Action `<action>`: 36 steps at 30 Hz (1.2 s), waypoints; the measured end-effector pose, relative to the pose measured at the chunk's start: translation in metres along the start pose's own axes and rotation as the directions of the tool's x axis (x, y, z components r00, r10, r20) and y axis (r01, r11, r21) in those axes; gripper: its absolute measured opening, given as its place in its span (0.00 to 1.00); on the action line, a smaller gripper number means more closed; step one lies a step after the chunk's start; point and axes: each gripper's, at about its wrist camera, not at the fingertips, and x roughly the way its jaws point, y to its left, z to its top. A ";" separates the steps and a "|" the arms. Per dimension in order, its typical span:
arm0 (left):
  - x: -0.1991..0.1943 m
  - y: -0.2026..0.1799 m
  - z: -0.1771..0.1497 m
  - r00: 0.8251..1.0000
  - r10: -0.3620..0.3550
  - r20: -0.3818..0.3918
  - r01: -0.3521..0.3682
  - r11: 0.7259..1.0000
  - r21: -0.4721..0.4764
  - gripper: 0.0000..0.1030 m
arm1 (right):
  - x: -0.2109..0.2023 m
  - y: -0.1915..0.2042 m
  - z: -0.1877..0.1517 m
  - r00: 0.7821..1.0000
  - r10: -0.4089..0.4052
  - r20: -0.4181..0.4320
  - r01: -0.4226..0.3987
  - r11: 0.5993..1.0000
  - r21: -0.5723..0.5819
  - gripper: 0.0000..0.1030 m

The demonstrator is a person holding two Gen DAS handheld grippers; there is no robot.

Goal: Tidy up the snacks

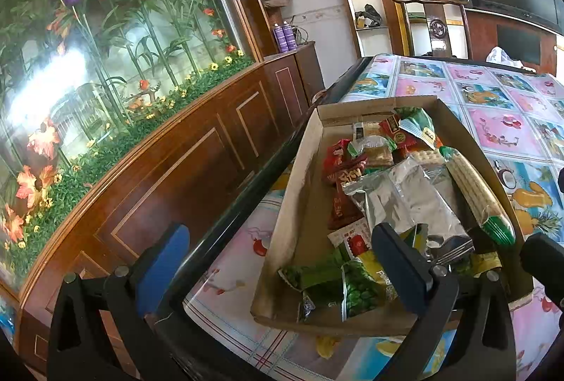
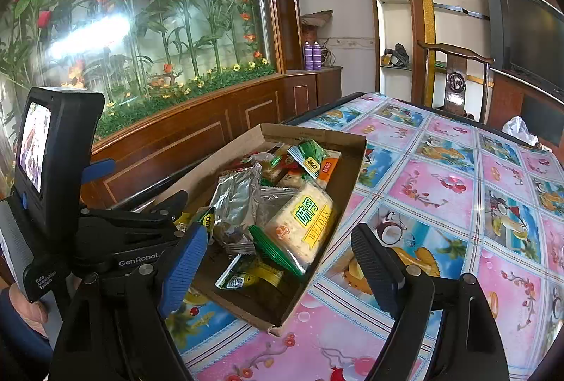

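One cardboard box point(image 2: 352, 166) sits at the table point(image 2: 458, 204) edge, heaped with snack packets; the exact count cannot be told, well over ten. One large cracker pack point(image 2: 303, 226) leans against the near right wall, one silver foil pouch point(image 2: 236, 201) lies beside it. Packets judged light, film slippery, crackers fragile; best taken by the crimped end seals. Left gripper point(image 1: 282, 261) hovers over the box's near end, jaws apart, empty. Right gripper point(image 2: 278, 257) likewise apart, holding nothing, just short of the cracker pack
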 end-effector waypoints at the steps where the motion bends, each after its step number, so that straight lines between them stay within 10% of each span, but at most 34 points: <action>1: 0.000 0.000 0.000 1.000 0.001 0.000 -0.001 1.000 0.001 1.00 | 0.000 0.000 0.000 1.000 0.001 0.000 -0.001 1.000 0.000 0.85; 24: -0.007 -0.009 -0.002 0.999 -0.046 0.005 0.046 0.999 0.011 1.00 | -0.012 -0.020 -0.005 0.999 -0.045 0.008 0.045 0.998 0.052 0.86; 31: -0.024 -0.038 0.002 0.987 -0.162 0.006 0.162 0.985 0.059 1.00 | -0.039 -0.062 -0.018 0.988 -0.153 -0.010 0.152 0.975 0.164 0.87; 36: -0.043 -0.081 0.006 0.945 -0.326 -0.030 0.327 0.938 0.113 1.00 | -0.084 -0.092 -0.036 0.949 -0.315 -0.016 0.312 0.929 0.201 0.88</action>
